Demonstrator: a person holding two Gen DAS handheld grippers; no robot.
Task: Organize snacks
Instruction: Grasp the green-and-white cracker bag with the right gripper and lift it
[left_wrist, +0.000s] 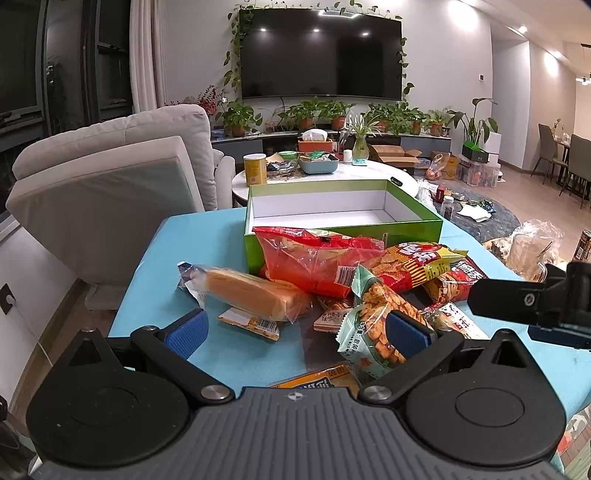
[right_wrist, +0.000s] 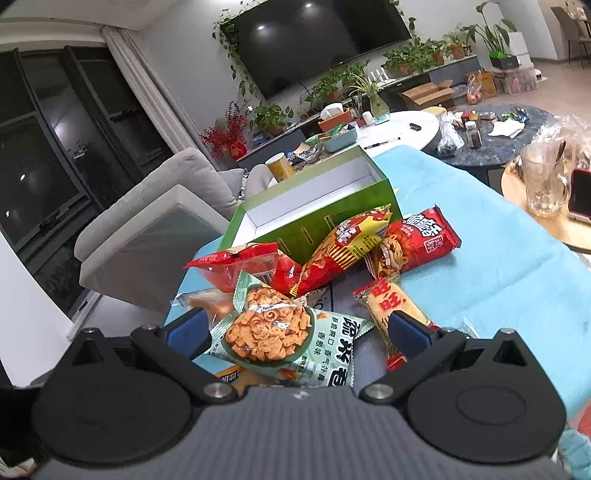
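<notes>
Left wrist view: a blue tablecloth covers the work surface in a living room, with a grey sofa at left, a wall TV ringed by plants, and a cluttered white round table beyond. A green box stands open at the far side of the cloth; its white interior holds nothing. Snacks are heaped against its near wall: a red bag, a wrapped cake, a striped bag. The left gripper is released, jaws wide, above the cloth; a green cracker pack lies against its right finger. The right gripper also stands open, unclenched, with the same cracker pack between its fingers, and a red-and-white rice-cracker pack beside its right finger.
</notes>
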